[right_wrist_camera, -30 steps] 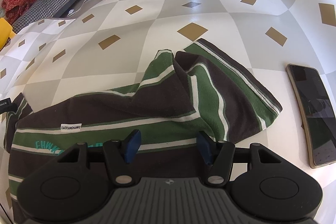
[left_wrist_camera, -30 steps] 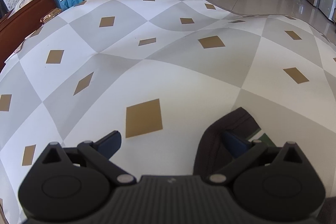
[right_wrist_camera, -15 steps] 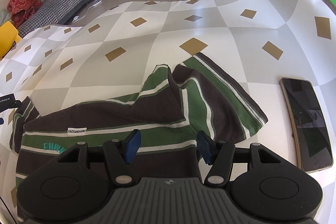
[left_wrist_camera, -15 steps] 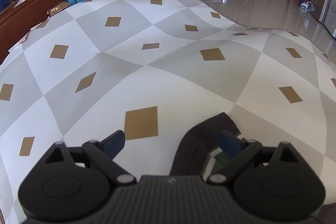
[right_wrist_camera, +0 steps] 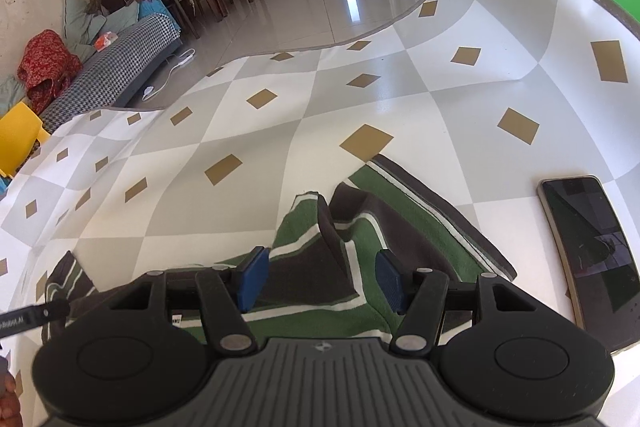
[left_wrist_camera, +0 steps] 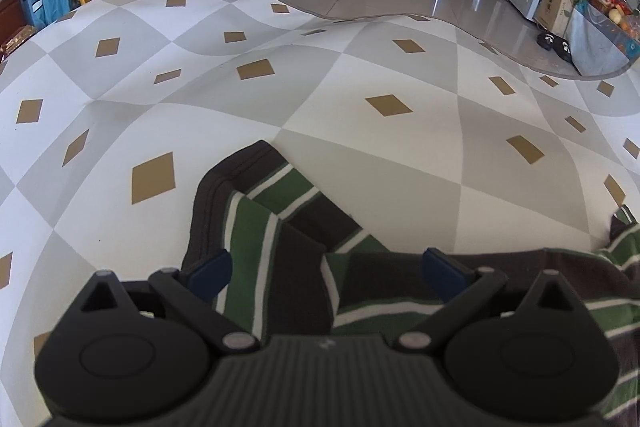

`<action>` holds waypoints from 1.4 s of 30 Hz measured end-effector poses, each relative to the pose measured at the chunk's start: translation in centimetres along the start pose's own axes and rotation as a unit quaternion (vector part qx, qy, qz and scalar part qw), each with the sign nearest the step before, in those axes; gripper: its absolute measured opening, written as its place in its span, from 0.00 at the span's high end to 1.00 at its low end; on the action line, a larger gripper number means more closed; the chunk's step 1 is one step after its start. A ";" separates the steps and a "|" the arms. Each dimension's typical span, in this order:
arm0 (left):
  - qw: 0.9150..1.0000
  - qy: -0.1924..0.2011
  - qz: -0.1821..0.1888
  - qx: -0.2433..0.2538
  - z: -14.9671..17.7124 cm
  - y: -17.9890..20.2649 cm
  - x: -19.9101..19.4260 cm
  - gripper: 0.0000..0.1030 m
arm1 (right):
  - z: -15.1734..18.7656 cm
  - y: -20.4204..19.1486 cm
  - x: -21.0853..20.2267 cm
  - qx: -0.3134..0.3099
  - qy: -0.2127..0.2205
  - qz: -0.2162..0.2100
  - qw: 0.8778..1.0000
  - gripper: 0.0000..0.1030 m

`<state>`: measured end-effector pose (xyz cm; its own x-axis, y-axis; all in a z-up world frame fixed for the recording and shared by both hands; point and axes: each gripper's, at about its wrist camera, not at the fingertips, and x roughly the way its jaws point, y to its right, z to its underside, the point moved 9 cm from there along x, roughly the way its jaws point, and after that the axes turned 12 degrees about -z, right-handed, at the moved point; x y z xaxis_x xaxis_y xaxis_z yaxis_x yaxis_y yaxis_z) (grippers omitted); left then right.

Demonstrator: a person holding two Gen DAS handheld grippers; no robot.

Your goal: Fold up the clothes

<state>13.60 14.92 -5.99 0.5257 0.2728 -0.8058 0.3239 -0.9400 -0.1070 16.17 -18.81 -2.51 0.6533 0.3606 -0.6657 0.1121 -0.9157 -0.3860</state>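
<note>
1. Left claw (left_wrist_camera: 325, 269): jaws spread as wide as they go, having just been opening after a brief dip. It hangs over the left end of the garment with striped cloth showing between the pads, and nothing is pinched.
2. Right claw (right_wrist_camera: 320, 279): jaws part-way apart above the rumpled middle of the garment. Cloth shows in the gap, but the pads do not press on it, so I judge it is holding nothing.
3. Garment (right_wrist_camera: 404, 227): a brown, green and white striped top lying on the bench (left_wrist_camera: 360, 99), which is covered with a grey-and-white diamond-pattern cloth. It sits at the near side of the bench, directly under both claws.
4. Condition of garment: the left end shows a flap (left_wrist_camera: 256, 203) doubled over, with a dark band at its edge. The middle is bunched into a raised ridge (right_wrist_camera: 328, 223), and the right end lies flatter.
5. Progress, as a judgement: early to middle stage. Some cloth is turned over, but the shape is uneven and no neat rectangle is formed.
6. Remaining, as a judgement: smooth the ridge, square the edges, complete the folds.
7. Other item: a phone (right_wrist_camera: 588, 259) lies on the bench just right of the garment, apart from it.
</note>
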 end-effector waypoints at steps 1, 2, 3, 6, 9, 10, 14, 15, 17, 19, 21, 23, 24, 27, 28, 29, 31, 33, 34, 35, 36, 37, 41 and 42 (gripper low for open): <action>1.000 0.005 0.002 0.005 0.4 0.2 -0.6 0.00 | -0.2 -0.2 0.3 -0.002 0.001 -0.002 1.000 0.45; 1.000 0.006 0.007 0.009 0.9 0.4 -1.1 0.00 | -0.3 -0.3 0.5 -0.003 0.002 -0.003 1.000 0.44; 1.000 0.004 0.013 0.013 1.5 0.6 -1.5 0.00 | -0.5 -0.5 0.8 -0.006 0.003 -0.003 1.000 0.44; 0.999 -0.006 0.027 0.021 3.2 1.3 -2.2 0.00 | -0.6 -0.8 1.8 -0.018 -0.001 0.010 1.000 0.44; 0.999 -0.015 0.032 0.030 4.7 1.9 -2.6 0.00 | -0.5 -0.9 2.6 -0.028 -0.004 0.019 0.999 0.44; 0.999 -0.017 0.032 0.034 5.1 2.0 -2.7 0.00 | -0.4 -0.9 2.9 -0.033 -0.007 0.022 0.999 0.44; 0.998 -0.024 0.031 0.047 6.5 2.6 -2.9 0.00 | 0.0 -0.8 3.8 -0.049 -0.013 0.036 0.998 0.44; 0.998 -0.027 0.032 0.052 6.8 2.8 -2.8 0.00 | 0.2 -0.7 4.1 -0.051 -0.017 0.040 0.998 0.44; 0.997 -0.033 0.032 0.063 7.5 3.4 -2.6 0.00 | 0.7 -0.5 4.7 -0.051 -0.027 0.048 0.997 0.44; 0.996 -0.036 0.031 0.076 8.0 3.9 -2.4 0.00 | 1.1 -0.3 5.2 -0.053 -0.037 0.052 0.997 0.44; 0.995 -0.040 0.029 0.085 8.5 4.3 -2.1 0.00 | 1.5 -0.3 5.7 -0.054 -0.046 0.055 0.996 0.44; 0.995 -0.045 0.028 0.087 8.9 4.5 -1.8 0.00 | 1.7 -0.2 5.9 -0.052 -0.049 0.056 0.996 0.44; 0.995 -0.044 0.026 0.089 9.0 4.5 -1.7 0.00 | 1.8 -0.2 6.0 -0.050 -0.049 0.055 0.996 0.47; 0.994 -0.036 0.022 0.099 9.0 4.8 -1.7 0.00 | 1.8 -0.4 6.0 -0.051 -0.048 0.053 0.996 0.61; 0.994 -0.036 0.023 0.098 9.0 4.8 -1.7 0.00 | 1.8 -0.4 5.9 -0.051 -0.047 0.052 0.996 0.65; 0.994 -0.036 0.022 0.097 9.0 4.8 -1.7 0.00 | 1.8 -0.5 5.9 -0.051 -0.047 0.049 0.996 0.75; 0.994 -0.036 0.021 0.097 9.0 4.9 -1.7 0.00 | 1.7 -0.7 5.8 -0.054 -0.047 0.045 0.996 0.79; 0.995 -0.035 0.020 0.096 9.0 4.9 -1.7 0.00 | 1.7 -1.1 5.5 -0.062 -0.044 0.042 0.996 0.85; 0.995 -0.035 0.020 0.096 9.0 4.9 -1.7 0.00 | 1.6 -1.2 5.3 -0.066 -0.043 0.040 0.996 0.86; 0.995 -0.034 0.020 0.095 8.9 4.9 -1.7 0.00 | 1.6 -1.4 5.0 -0.069 -0.040 0.038 0.996 0.87; 0.995 -0.034 0.020 0.095 8.9 4.9 -1.7 0.00 | 1.5 -1.6 4.7 -0.072 -0.038 0.034 0.996 0.88; 0.995 -0.033 0.020 0.095 8.9 4.9 -1.7 0.00 | 1.4 -1.9 4.3 -0.076 -0.034 0.031 0.996 0.88; 0.995 -0.031 0.020 0.095 8.9 4.8 -1.6 0.00 | 1.0 -3.0 2.6 -0.090 -0.019 0.013 0.996 0.89; 0.995 -0.030 0.020 0.094 8.9 4.9 -1.6 0.00 | 1.0 -3.3 2.2 -0.094 -0.016 0.008 0.995 0.89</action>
<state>7.37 8.11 -10.40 0.4847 0.2263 -0.8449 0.1466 -0.9733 -0.1766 16.50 -14.83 -3.33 0.6327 0.3489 -0.6914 0.2423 -0.9371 -0.2512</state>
